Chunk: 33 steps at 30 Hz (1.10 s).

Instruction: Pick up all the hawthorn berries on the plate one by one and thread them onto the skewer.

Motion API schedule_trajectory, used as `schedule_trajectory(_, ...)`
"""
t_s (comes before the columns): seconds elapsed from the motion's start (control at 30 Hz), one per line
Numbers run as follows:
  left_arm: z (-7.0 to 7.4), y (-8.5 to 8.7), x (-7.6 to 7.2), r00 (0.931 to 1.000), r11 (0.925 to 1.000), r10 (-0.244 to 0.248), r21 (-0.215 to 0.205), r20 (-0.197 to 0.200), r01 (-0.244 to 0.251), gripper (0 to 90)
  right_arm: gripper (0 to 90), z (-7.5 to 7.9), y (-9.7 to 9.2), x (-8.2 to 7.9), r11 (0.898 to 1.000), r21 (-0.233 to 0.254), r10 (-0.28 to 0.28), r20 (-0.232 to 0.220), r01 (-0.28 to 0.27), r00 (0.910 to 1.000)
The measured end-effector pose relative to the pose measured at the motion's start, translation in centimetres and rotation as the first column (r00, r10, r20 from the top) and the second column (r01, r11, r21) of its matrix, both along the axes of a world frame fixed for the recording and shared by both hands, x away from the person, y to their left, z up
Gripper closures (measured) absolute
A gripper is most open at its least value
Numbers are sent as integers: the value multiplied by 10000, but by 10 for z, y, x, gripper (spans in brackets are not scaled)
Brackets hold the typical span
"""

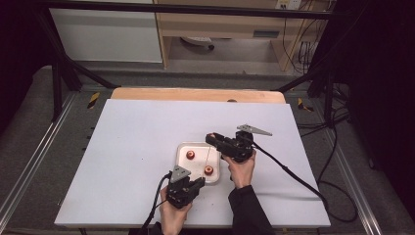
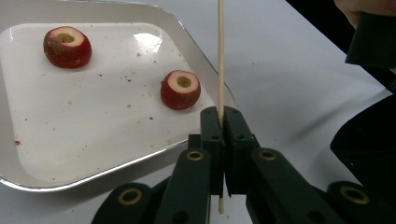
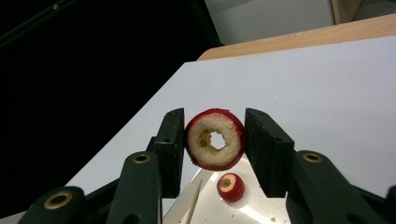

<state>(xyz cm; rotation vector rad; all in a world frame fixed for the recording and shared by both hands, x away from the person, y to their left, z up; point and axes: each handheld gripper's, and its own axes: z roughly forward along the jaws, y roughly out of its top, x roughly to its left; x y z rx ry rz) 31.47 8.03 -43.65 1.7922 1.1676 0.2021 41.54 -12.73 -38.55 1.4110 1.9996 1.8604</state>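
White tabletop: beside the tray (image 1: 182,148), your left gripper (image 2: 219,122) pinches the thin, brittle skewer (image 2: 220,56) low; your right gripper (image 3: 214,140) clasps a soft cored fruit piece (image 3: 215,139) by its skin.

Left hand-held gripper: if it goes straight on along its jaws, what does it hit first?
Probably the tray rim just ahead, then the nearer cored fruit piece. The left hand-held gripper grips a skewer; depth is uncertain.
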Motion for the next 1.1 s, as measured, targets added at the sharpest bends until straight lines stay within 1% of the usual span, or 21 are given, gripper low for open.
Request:
schedule_trajectory(0.13,0,0,1,10000,10000,18,-15,-16,-18,884,598,-1,0,-2,10000,50,9,89,-10,10000)
schedule_trajectory(0.27,0,1,0,10000,10000,18,-47,-1,-18,884,598,-1,1,-3,9999,130,79,62,-79,10000)
schedule_trajectory(0.43,0,1,1,10000,10000,64,-67,-3,-64,884,598,-2,1,-3,9999,79,98,63,-98,9999)
schedule_trajectory(0.5,1,2,2,10000,10000,43,-63,-89,-44,884,598,-2,1,-3,9999,46,122,116,-123,9999)
schedule_trajectory(0.6,1,2,2,9999,9998,73,-200,-121,-76,884,598,-3,2,-3,9999,14,155,118,-156,9998)
schedule_trajectory(0.7,1,2,2,9998,9997,76,-249,-161,-80,884,598,-4,3,-4,9998,6,189,100,-189,9998)
schedule_trajectory(0.83,0,1,3,9996,9993,175,-329,-221,-182,884,598,-7,5,-5,9996,11,288,71,-288,9996)
schedule_trajectory(0.87,0,1,4,9995,9993,206,-311,-241,-214,884,598,-8,6,-6,9996,-51,288,120,-288,9995)
schedule_trajectory(0.93,0,1,4,9994,9991,169,-396,-293,-181,885,598,-8,6,-7,9995,-57,300,124,-300,9995)
schedule_trajectory(1.1,-1,1,4,9993,9993,61,-372,-382,-75,885,599,-7,6,-9,9991,-139,414,220,-411,9989)
